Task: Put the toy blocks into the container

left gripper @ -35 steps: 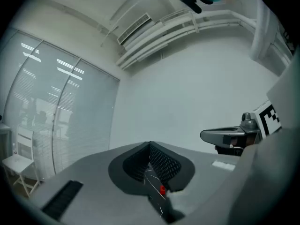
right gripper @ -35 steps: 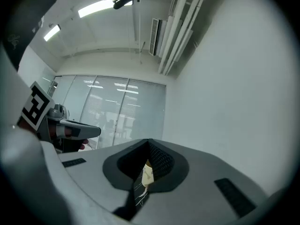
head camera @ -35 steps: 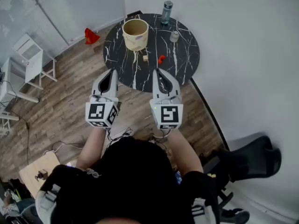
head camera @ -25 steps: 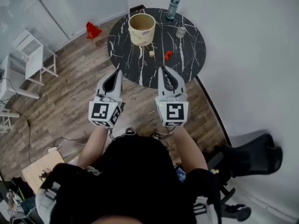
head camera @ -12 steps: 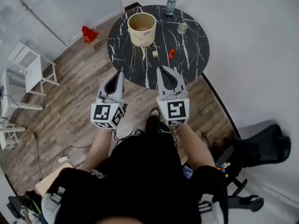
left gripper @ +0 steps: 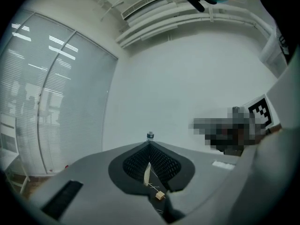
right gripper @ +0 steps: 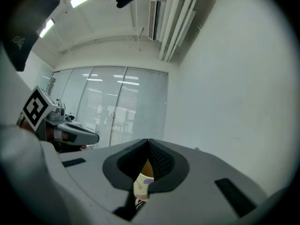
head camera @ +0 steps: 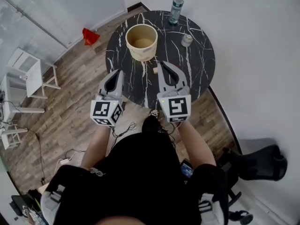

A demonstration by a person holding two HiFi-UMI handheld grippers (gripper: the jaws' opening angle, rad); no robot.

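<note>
— Where do the two grippers stand?

— Both hang over the near edge of the round black marbled desk (head camera: 197, 74), side by side and apart, pointing away from the person. The left gripper (head camera: 116, 72) is over the desk's near left rim, and the right gripper (head camera: 163, 63) reaches a little further in.

— And the fingers?

— Clenched on both, with nothing between them. In the left gripper view the fingers (left gripper: 135, 165) meet at the tip. In the right gripper view the fingers (right gripper: 162, 161) meet the same way.

— Where are the blocks?

— Only one shows: a small wooden block (head camera: 155, 70) lying on the desk. In the head view it sits just left of the right gripper's tip, between the two grippers. The left gripper view catches it through the gap under the closed fingers.

— And the container?

— The cream container (head camera: 141, 42) stands upright and open-topped on the desk's left half, beyond the block and apart from it. The block is outside it. Whether anything lies inside cannot be told.

— Anything else on the desk?

— A bottle (head camera: 176, 10) stands at the far edge, and a small jar (head camera: 186, 40) stands right of the container. On the wooden floor (head camera: 70, 111) to the left are a white chair (head camera: 29, 73) and something red (head camera: 90, 35).
</note>
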